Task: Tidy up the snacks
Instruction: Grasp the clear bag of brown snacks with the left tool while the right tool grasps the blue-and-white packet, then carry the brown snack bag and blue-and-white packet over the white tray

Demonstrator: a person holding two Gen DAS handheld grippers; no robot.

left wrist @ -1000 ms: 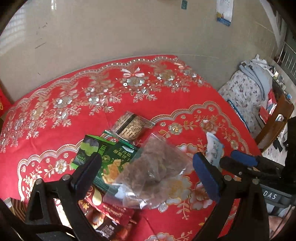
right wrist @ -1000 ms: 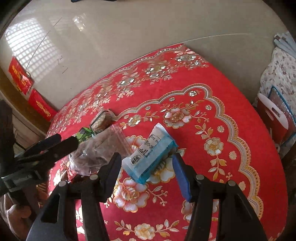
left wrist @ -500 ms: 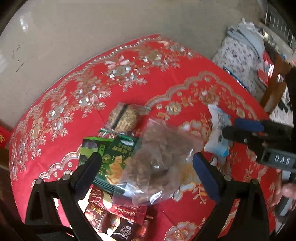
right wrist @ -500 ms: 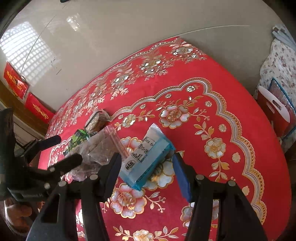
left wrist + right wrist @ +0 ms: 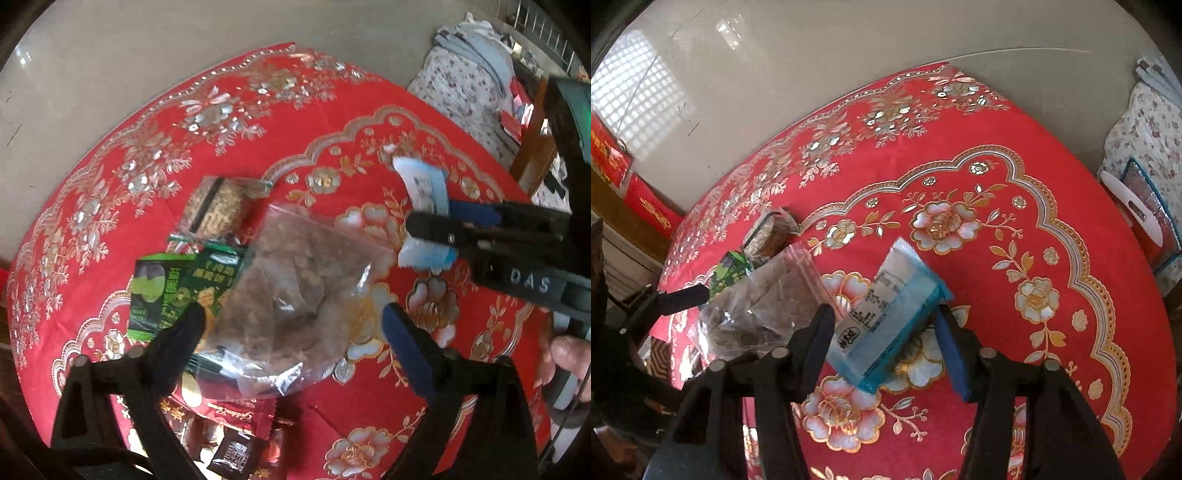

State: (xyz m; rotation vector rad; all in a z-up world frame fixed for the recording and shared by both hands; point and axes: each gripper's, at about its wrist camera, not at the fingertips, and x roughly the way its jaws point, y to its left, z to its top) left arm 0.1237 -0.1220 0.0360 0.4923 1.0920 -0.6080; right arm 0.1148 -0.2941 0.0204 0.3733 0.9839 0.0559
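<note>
A clear zip bag of brown snacks (image 5: pixel 303 280) lies on the red flowered tablecloth (image 5: pixel 369 110), partly over two green packets (image 5: pixel 166 291). My left gripper (image 5: pixel 291 325) straddles the bag from above. Its jaws are closing and stand just outside the bag's edges. A blue-and-white packet (image 5: pixel 886 314) lies flat between the fingers of my right gripper (image 5: pixel 882 332). Those jaws are closing too, the blue pad near one corner, with cloth still showing along the packet's side. In the left wrist view the right gripper (image 5: pixel 447 221) crosses the same packet (image 5: pixel 421 181).
A clear-wrapped brown bar packet (image 5: pixel 218 206) lies beyond the green ones. Red packets (image 5: pixel 240 417) and a small dark one (image 5: pixel 240 450) sit near the table's near edge. A hand (image 5: pixel 565 358) holds the right gripper. A cloth-covered pile (image 5: pixel 472 74) and a wooden chair stand beyond the table.
The left gripper has rolled and come down closer over the clear bag, its jaws narrowing. The right gripper has moved in around the blue-and-white packet, its jaws narrowing too.
</note>
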